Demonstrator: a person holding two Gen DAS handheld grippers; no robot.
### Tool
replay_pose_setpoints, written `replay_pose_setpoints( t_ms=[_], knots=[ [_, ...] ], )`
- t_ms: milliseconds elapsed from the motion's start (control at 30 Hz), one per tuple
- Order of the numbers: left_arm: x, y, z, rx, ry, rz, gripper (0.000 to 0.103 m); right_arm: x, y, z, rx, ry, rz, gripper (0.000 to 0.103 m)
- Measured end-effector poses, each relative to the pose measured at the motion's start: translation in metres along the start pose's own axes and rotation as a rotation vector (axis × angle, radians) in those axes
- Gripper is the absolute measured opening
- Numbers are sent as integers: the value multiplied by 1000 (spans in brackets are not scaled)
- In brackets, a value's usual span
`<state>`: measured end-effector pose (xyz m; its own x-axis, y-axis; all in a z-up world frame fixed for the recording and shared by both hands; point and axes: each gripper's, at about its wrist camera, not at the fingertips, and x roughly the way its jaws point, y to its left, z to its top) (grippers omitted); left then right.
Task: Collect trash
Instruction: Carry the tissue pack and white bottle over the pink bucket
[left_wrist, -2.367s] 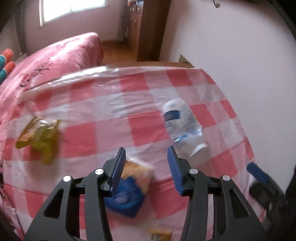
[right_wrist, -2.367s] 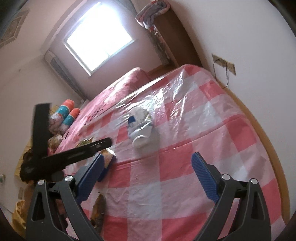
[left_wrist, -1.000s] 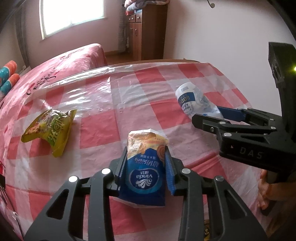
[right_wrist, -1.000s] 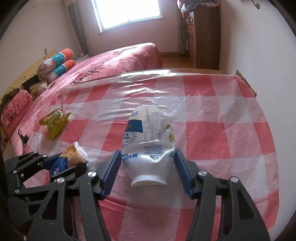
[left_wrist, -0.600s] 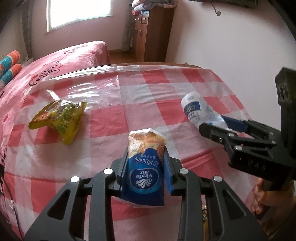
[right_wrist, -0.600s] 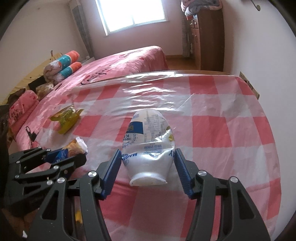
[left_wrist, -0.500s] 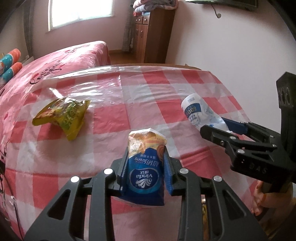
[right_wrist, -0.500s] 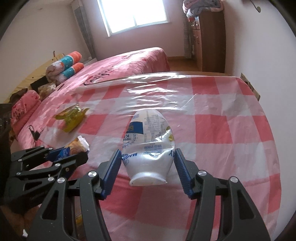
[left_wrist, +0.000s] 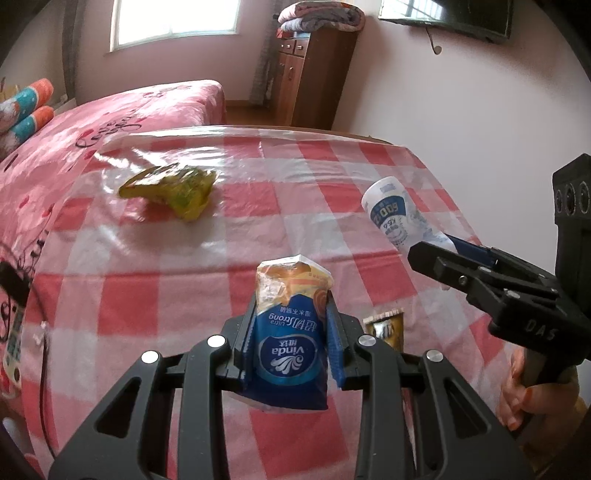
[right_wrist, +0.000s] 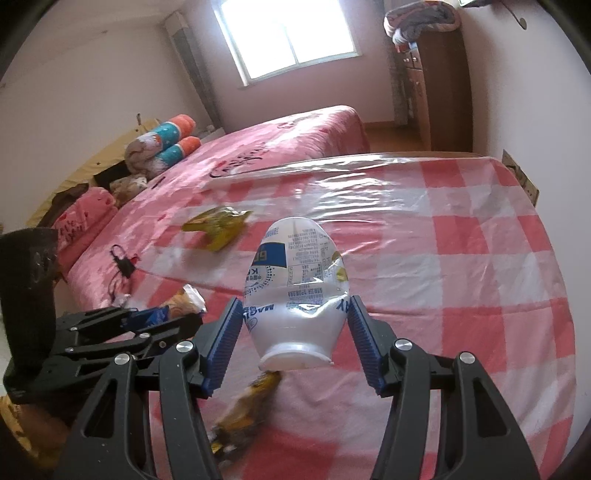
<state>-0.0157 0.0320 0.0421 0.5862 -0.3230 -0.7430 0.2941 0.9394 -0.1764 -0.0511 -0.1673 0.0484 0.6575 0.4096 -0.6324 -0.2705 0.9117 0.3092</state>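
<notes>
My left gripper (left_wrist: 291, 341) is shut on a blue and orange tissue pack (left_wrist: 291, 332), held above the red-checked table (left_wrist: 147, 258). The right gripper (right_wrist: 295, 332) is shut on a crushed clear plastic bottle (right_wrist: 295, 280) with a blue and white label, its mouth pointing toward the camera. From the left wrist view the same bottle (left_wrist: 397, 218) sticks out of the right gripper at the right edge. A yellow-green snack wrapper (left_wrist: 173, 188) lies on the table's far left part. A gold wrapper (left_wrist: 386, 328) lies on the cloth just under and between both grippers.
A pink bed (right_wrist: 258, 147) with rolled bolsters (right_wrist: 166, 142) stands beyond the table. A wooden dresser (left_wrist: 314, 81) is against the far wall, which runs along the table's right side. A person's hand (left_wrist: 524, 387) grips the right tool's handle.
Both grippers have lifted and drawn back from the table with the tissue pack and bottle still held. The gold wrapper has come into view beneath them.
</notes>
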Motion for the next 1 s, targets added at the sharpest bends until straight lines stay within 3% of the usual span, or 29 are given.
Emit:
replay_pose_setpoints(
  t_ms=[600,1000],
  knots=[
    [-77,60,-55,-135,-52,26,33,-27,106,-34,-167,33,117,59],
    [-143,128,-110,-264,-96,105,33,-18,206,-64,-318,126,301,59]
  ],
)
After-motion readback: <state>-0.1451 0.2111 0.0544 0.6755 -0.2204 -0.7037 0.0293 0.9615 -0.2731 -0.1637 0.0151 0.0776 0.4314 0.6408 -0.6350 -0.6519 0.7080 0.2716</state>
